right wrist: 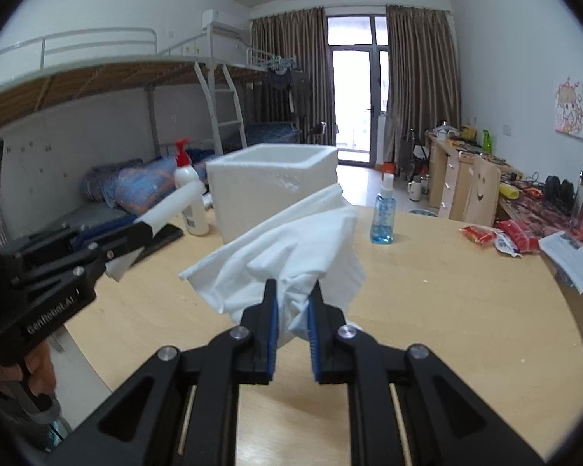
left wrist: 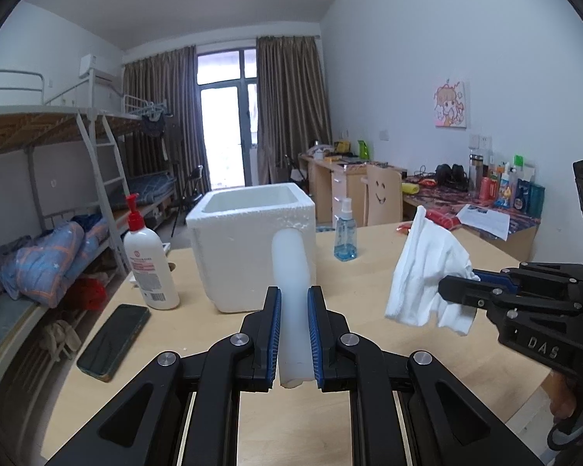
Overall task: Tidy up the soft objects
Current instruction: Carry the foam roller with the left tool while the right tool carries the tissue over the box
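Observation:
My left gripper point(left wrist: 294, 291) is shut on a white soft foam strip point(left wrist: 289, 264), which sticks forward above the wooden table point(left wrist: 369, 279) toward an open white foam box point(left wrist: 252, 256). To its right, my right gripper point(left wrist: 452, 291) is shut on a crumpled white cloth point(left wrist: 423, 268) that hangs in the air. In the right wrist view the cloth point(right wrist: 291, 240) bunches up between the pads of the right gripper point(right wrist: 293, 295), with the foam box point(right wrist: 268, 194) behind it. There the left gripper point(right wrist: 142, 231) shows at the left, with the foam strip point(right wrist: 171, 204) in it.
A pump lotion bottle point(left wrist: 149, 268) and a dark phone point(left wrist: 112, 341) lie left of the box. A blue spray bottle point(left wrist: 345, 233) stands behind it. Red snack packets point(right wrist: 497, 237) and a paper point(right wrist: 571, 256) sit at the table's right edge. Bunk beds line the left wall.

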`<state>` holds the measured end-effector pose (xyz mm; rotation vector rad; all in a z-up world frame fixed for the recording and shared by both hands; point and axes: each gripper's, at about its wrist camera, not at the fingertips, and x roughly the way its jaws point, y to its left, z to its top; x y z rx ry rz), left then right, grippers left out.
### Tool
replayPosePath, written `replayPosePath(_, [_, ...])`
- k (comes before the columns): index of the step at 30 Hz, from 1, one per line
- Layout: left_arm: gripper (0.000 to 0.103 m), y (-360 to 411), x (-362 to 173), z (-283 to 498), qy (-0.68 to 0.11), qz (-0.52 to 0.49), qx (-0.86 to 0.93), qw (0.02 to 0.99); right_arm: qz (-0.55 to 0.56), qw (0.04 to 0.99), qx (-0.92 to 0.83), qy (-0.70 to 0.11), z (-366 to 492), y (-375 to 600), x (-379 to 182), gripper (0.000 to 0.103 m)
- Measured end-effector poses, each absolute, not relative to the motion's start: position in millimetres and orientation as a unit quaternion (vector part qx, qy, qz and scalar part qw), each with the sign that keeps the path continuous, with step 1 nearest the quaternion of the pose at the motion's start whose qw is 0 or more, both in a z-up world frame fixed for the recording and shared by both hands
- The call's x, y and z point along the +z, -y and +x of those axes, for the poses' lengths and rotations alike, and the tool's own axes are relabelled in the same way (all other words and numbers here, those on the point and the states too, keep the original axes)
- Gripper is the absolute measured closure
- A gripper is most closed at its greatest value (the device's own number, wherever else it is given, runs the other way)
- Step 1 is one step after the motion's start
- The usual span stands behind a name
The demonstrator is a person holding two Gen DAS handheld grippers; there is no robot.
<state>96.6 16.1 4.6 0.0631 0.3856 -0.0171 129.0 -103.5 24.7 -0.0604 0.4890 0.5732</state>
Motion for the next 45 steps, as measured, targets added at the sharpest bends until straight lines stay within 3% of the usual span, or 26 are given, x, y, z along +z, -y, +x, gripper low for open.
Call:
replayPosePath(29, [0.088, -43.1, 61.4, 82.6, -0.114, 0.022, 0.018, 0.993, -0.057, 0.936, 0.312, -0.15, 125.2, 73.2, 72.1, 0.086])
replayPosePath(45, [0.088, -56.7, 68.6, 112.1, -0.122, 0.005, 0.009, 0.992, -0.067, 0.935, 0.316, -0.15, 157.4, 55.7, 85.0, 0.086])
